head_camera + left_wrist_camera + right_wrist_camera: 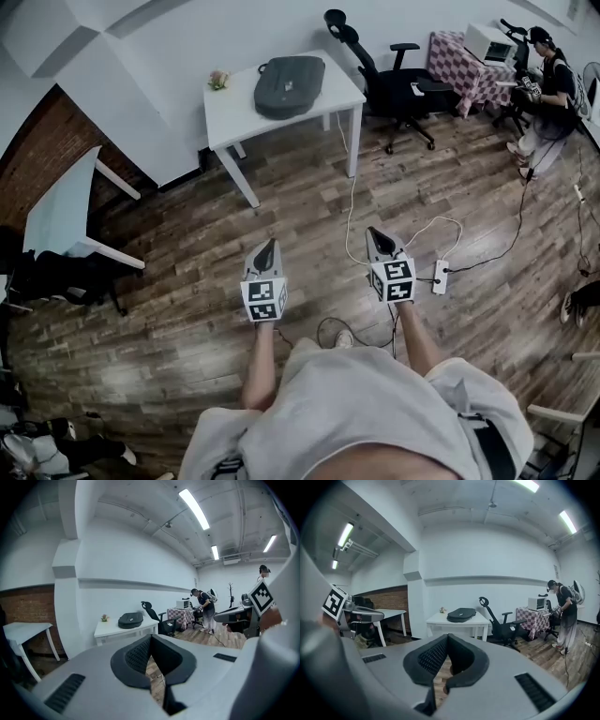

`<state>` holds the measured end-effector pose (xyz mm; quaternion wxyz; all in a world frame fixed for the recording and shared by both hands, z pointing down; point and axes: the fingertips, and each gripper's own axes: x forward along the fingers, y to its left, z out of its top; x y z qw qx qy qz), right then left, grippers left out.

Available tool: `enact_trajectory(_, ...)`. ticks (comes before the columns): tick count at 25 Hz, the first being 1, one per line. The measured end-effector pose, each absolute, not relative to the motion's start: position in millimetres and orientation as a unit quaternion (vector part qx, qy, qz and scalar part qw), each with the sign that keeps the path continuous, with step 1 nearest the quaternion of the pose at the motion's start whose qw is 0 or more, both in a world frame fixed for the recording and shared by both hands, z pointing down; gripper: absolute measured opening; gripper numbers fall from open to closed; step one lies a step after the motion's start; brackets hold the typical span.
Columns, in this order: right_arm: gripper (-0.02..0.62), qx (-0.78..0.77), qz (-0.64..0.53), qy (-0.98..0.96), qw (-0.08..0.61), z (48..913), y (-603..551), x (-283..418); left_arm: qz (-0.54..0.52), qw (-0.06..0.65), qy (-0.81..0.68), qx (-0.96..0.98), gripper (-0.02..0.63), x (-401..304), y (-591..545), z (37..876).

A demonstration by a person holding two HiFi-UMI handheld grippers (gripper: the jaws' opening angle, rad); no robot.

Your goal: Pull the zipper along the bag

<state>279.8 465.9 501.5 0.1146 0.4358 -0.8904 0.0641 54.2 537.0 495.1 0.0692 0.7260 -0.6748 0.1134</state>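
On the white table (234, 117) across the wooden floor, the dark grey bag (289, 84) lies flat near the right edge, its long axis running along the table's width. It is straight ahead and well apart from both grippers. The left gripper (267, 248) and the right gripper (377, 236) each have their 2 jaws pressed together on nothing. The left gripper looks slightly better lined up with the bag, so walking forward likely comes first.

The head view looked steeply down at the brown wooden plank floor (187, 309). Both gripper views faced level across the room. All three shared the distant white rectangular desk (234, 117) carrying a dark grey fabric bag (289, 84).
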Motion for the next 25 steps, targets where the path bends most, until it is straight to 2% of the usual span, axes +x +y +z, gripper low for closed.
enact_trajectory(13, 0.014, 0.425, 0.060, -0.895, 0.124, 515.1, 422.3, 265.6, 0.115, 0.086, -0.681, 0.718, 0.026, 48.7, 501.5, 518.6)
enact_trajectory(25, 0.014, 0.439, 0.053, -0.887, 0.137, 518.4, 297.5, 214.2, 0.101, 0.085, -0.663, 0.737, 0.026, 1.3, 357.4, 524.0)
